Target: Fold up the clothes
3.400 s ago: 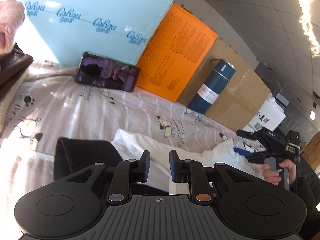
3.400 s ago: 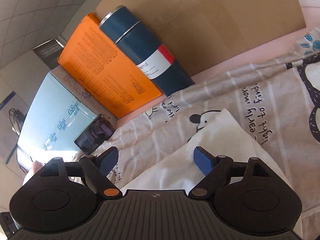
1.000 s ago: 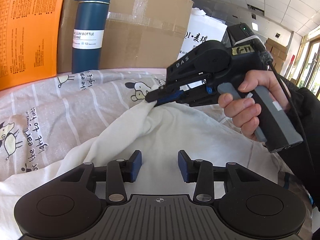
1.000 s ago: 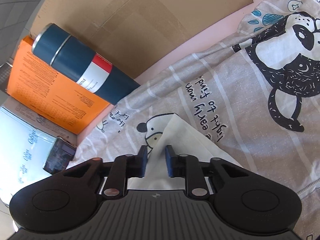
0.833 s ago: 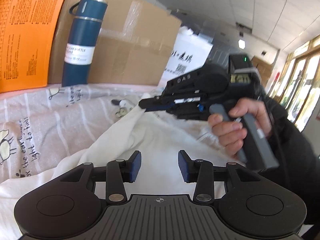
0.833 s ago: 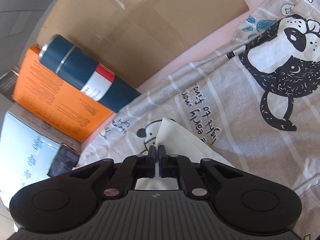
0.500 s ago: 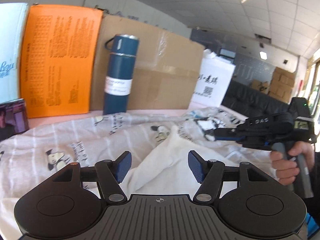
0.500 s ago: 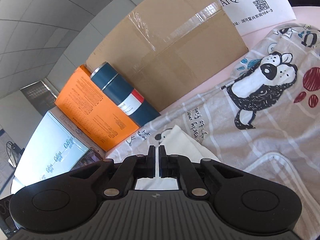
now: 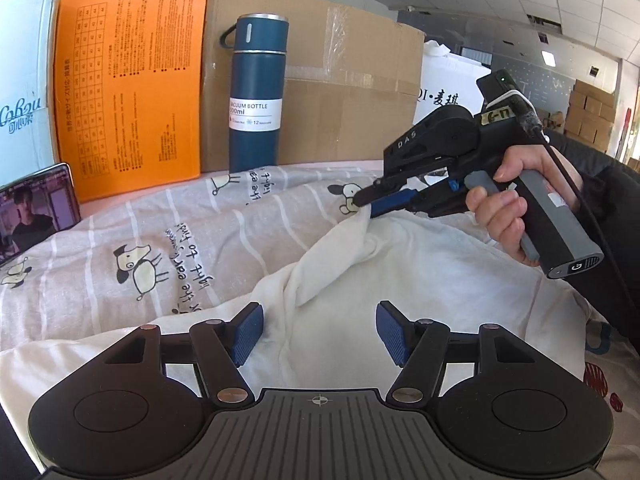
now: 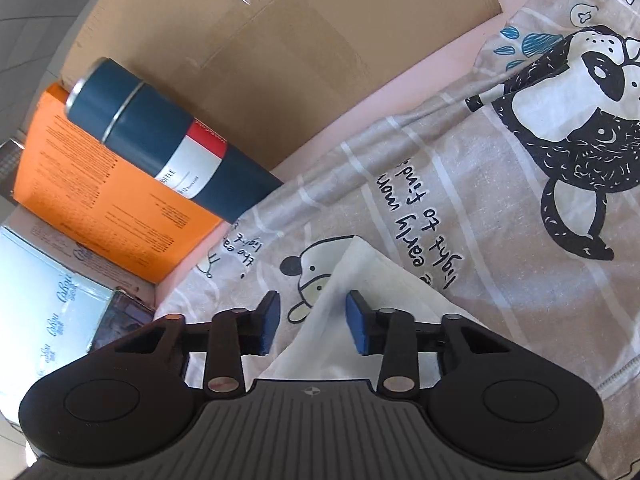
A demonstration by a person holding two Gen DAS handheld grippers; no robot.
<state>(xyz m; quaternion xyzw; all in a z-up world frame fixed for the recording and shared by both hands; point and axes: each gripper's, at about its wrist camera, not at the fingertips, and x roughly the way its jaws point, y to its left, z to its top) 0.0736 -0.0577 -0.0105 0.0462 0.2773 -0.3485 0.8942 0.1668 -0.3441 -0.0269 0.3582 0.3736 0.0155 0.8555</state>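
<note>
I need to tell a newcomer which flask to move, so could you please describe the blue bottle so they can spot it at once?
Find the big brown cardboard box at the back of the bed. Standing upright against its front, right of the orange carton, is the tall dark blue cylindrical flask. Only it has a white "VACUUM BOTTLE" label and a loop handle.
</note>
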